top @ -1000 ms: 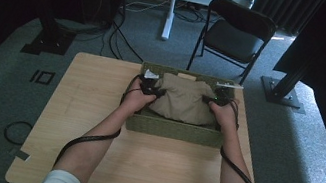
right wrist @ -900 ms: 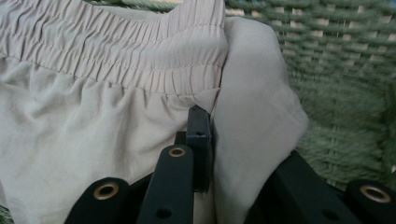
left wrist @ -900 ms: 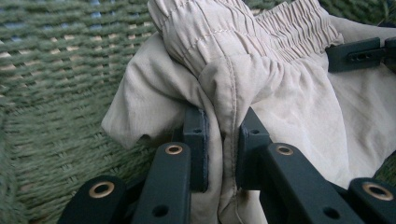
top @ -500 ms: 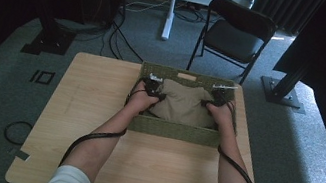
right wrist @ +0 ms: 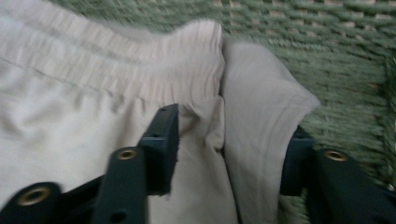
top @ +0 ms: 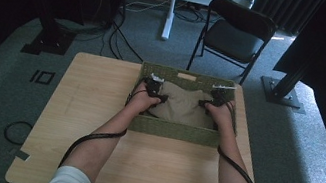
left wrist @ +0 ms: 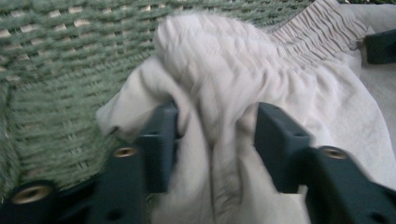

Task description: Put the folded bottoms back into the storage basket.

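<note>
**Mia:** Both hands have gone a little deeper into the basket (top: pixel 174 130) since a moment ago, and the cloth looks flatter and lower now.

**Ben:** Where is the cloth?

**Mia:** The beige cloth (top: pixel 181 107) lies inside the green woven basket, and the basket sits on the far part of the wooden surface (top: pixel 96 110). The cloth has a stretchy gathered band (left wrist: pixel 308 28) along one edge, so it may be a pair of shorts or pants.

**Ben:** What is the left gripper (top: pixel 153 89) doing?

**Mia:** It is at the left end of the cloth, close to the basket wall (left wrist: pixel 51 79). Its jaws are partly spread, with a thick bunch of cloth between them. They look like they are holding that bunch.

**Ben:** And the right gripper (top: pixel 217 100)?

**Mia:** It is at the right end, near the other wall (right wrist: pixel 355 60). Its jaws are also apart, with a fold of cloth (right wrist: pixel 261 140) and the end of the band between them.

**Ben:** So which step is this?

**Mia:** I think the cloth is being laid down in the basket, one gripper at each end.

**Ben:** What comes next?

**Mia:** I guess both jaws must open wider and let go. Then both hands must lift straight up, slowly, so the cloth does not catch and come back out.
</note>
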The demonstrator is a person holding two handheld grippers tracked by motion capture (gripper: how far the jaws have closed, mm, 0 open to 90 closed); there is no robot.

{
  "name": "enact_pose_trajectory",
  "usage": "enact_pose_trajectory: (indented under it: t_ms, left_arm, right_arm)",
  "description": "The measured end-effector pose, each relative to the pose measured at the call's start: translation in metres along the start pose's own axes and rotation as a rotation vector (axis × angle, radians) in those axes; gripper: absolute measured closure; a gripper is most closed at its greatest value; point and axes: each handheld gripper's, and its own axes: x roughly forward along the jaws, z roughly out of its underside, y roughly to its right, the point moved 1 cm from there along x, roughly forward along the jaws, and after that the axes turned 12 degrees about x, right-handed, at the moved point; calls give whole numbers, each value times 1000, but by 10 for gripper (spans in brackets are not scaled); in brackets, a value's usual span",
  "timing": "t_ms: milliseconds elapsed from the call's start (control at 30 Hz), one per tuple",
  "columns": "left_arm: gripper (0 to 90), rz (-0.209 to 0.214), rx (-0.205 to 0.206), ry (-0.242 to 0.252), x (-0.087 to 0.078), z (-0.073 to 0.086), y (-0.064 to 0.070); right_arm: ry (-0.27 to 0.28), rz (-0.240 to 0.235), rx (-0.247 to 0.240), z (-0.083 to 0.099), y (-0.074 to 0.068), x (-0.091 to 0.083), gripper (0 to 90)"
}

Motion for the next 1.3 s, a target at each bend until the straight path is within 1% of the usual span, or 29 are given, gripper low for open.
enact_pose_trajectory:
  t_ms: [33, 67, 100, 133, 167, 233, 267, 300, 333, 367, 400, 433, 467, 500, 533, 567, 600, 633, 667, 767, 833, 867, 900, 967, 1100, 1167, 1233, 1267, 1300]
  left_arm:
    - [461, 3, -3, 9, -1, 0, 0]
    - [412, 8, -13, 33, -2, -1, -1]
    - [374, 4, -17, 40, -3, -2, -1]
    - [372, 5, -9, 55, -6, -4, -2]
    - [363, 15, -9, 68, -8, -6, -1]
    - [357, 23, -21, 92, -13, -9, 0]
    - [357, 15, -24, 109, -16, -11, 1]
    - [356, 13, -21, 114, -18, -12, 1]
    - [349, 13, -20, 124, -21, -13, 2]
    - [319, 15, -21, 133, -24, -14, 2]
    - [301, 22, -15, 134, -26, -15, 3]
    - [300, 25, -18, 142, -29, -17, 3]
    - [299, 25, -18, 146, -30, -18, 3]
    - [292, 31, -4, 150, -34, -19, 3]
    - [280, 26, 5, 154, -37, -20, 3]
    - [279, 26, 6, 152, -40, -21, 3]
    - [271, 30, 5, 156, -43, -21, 2]
    - [264, 37, -7, 160, -45, -21, 2]
    - [264, 45, -10, 158, -47, -21, 2]
    - [264, 50, 9, 162, -54, -21, 2]
    - [264, 48, 21, 172, -58, -22, 2]
    - [264, 49, 24, 175, -61, -23, 2]
    - [265, 59, 26, 174, -64, -24, 2]
    - [278, 83, 16, 179, -70, -26, 4]
    - [276, 85, 39, 198, -83, -30, 7]
    - [247, 86, 51, 204, -89, -30, 9]
    - [196, 86, 75, 205, -94, -29, 12]
    - [179, 80, 87, 209, -95, -28, 14]
    - [179, 78, 97, 210, -97, -26, 15]
  right_arm:
    - [10, -12, 7, -1, 0, -1, 396]
    - [21, -25, 20, -1, 1, -2, 371]
    - [29, -32, 27, -2, 2, -4, 337]
    - [36, -31, 19, -3, 2, -5, 310]
    - [47, -32, -10, -4, 1, -7, 287]
    - [55, -43, -52, -6, -2, -11, 283]
    - [59, -57, -56, -7, -4, -13, 283]
    - [61, -89, -51, -8, -7, -15, 267]
    - [58, -102, -54, -8, -8, -17, 239]
    - [64, -114, -69, -8, -11, -19, 210]
    - [72, -114, -82, -8, -12, -21, 202]
    - [81, -112, -95, -9, -14, -23, 188]
    - [100, -110, -102, -9, -15, -25, 171]
    - [117, -109, -104, -10, -16, -27, 161]
    - [137, -108, -103, -11, -17, -30, 160]
    - [155, -111, -101, -12, -18, -33, 142]
    - [168, -112, -102, -13, -19, -36, 143]
    - [179, -109, -110, -14, -21, -38, 142]
    - [183, -107, -119, -15, -22, -41, 143]
    - [185, -113, -135, -14, -26, -46, 143]
    - [183, -113, -166, -13, -30, -50, 144]
    - [176, -119, -180, -12, -32, -53, 146]
    - [165, -131, -189, -12, -35, -55, 146]
    - [166, -154, -194, -11, -39, -60, 145]
    - [185, -171, -209, -10, -46, -71, 145]
    - [190, -187, -215, -9, -49, -76, 145]
    - [191, -212, -218, -7, -51, -82, 145]
    - [191, -217, -215, -6, -52, -84, 145]
    - [186, -221, -215, -4, -53, -86, 145]
